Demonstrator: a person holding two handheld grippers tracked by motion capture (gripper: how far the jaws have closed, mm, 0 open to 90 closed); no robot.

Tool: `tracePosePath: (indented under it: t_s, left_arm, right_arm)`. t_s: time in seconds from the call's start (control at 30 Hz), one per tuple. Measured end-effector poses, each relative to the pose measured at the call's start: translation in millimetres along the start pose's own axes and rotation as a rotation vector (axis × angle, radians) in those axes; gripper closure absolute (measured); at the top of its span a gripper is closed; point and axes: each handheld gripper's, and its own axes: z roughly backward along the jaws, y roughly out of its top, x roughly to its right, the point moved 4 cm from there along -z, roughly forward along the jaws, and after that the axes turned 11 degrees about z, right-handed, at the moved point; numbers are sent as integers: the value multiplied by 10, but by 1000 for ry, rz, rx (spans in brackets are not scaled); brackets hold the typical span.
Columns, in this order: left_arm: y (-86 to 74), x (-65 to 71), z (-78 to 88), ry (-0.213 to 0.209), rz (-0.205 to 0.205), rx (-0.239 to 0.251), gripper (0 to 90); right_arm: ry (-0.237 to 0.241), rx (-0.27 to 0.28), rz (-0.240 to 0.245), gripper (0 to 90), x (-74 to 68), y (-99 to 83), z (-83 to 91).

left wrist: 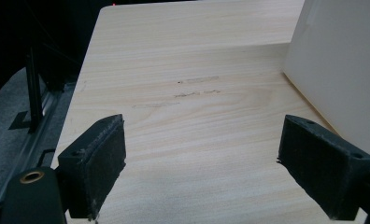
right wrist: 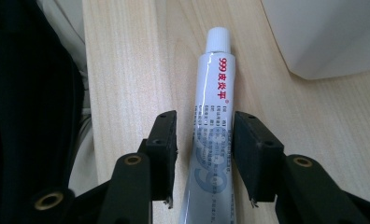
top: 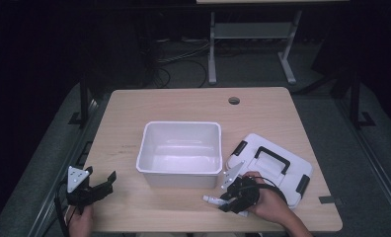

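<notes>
Fingers (right wrist: 167, 140) of the right gripper (right wrist: 204, 144) straddle a white tube (right wrist: 211, 121) lying flat near the table's (top: 183, 106) front edge, just before the bin's (top: 179, 170) front right corner; whether the pads touch it, I cannot tell. The left gripper (left wrist: 202, 163) hangs spread wide and empty at the front left corner. Likely step: grasping the tube. Next calls for squeezing firmly, then lifting, perhaps toward the empty bin.

The tube (right wrist: 211, 135) carries red print running along its length near the cap: "999" followed by three Chinese characters, 皮炎平. Lower down, a large pale grey "999" shows on its body. Between them stand rows of small dark print, too fine to read.
</notes>
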Motion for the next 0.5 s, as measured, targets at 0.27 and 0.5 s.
tracePosePath:
  t_s: [0.27, 0.5]
  left_arm:
    - [1, 3, 0, -1, 0, -1, 140]
    - [1, -2, 4, -4, 1, -1, 140]
  right_arm:
    - [-16, -20, 15, 632, -7, -2, -17]
    - [-39, -33, 39, 669, -10, -2, -36]
